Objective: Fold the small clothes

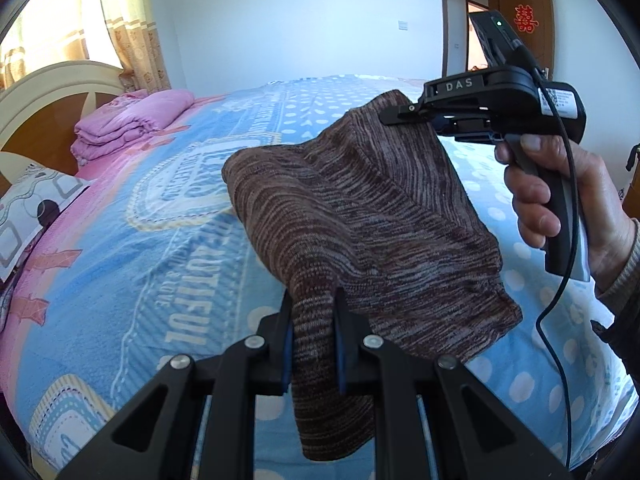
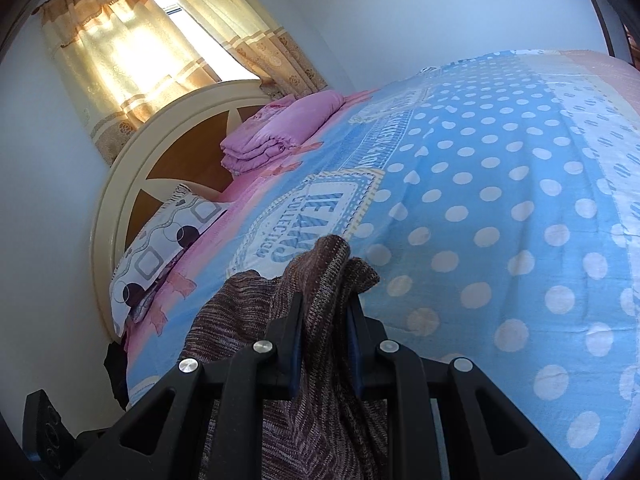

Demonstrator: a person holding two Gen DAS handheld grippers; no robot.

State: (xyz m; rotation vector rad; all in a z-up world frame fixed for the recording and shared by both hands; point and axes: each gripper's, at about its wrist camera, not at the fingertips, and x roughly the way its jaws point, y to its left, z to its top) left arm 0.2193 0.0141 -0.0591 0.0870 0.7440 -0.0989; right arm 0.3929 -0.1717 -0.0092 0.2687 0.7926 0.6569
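A brown knitted garment [image 1: 360, 224] hangs in the air above the bed, stretched between both grippers. My left gripper [image 1: 314, 300] is shut on one edge of it at the bottom of the left wrist view. My right gripper [image 1: 394, 115] is shut on its far upper corner, held by a hand at the right. In the right wrist view the same garment [image 2: 320, 280] is bunched between the shut right gripper [image 2: 324, 304] and drapes down over its frame.
The bed has a blue, dotted and lettered blanket [image 1: 152, 240], also in the right wrist view [image 2: 500, 220]. A folded pink quilt [image 1: 128, 124] and a patterned pillow [image 1: 32, 208] lie by the headboard [image 2: 132, 168]. A curtained window [image 2: 132, 44] is behind; a wooden door [image 1: 524, 24] is far right.
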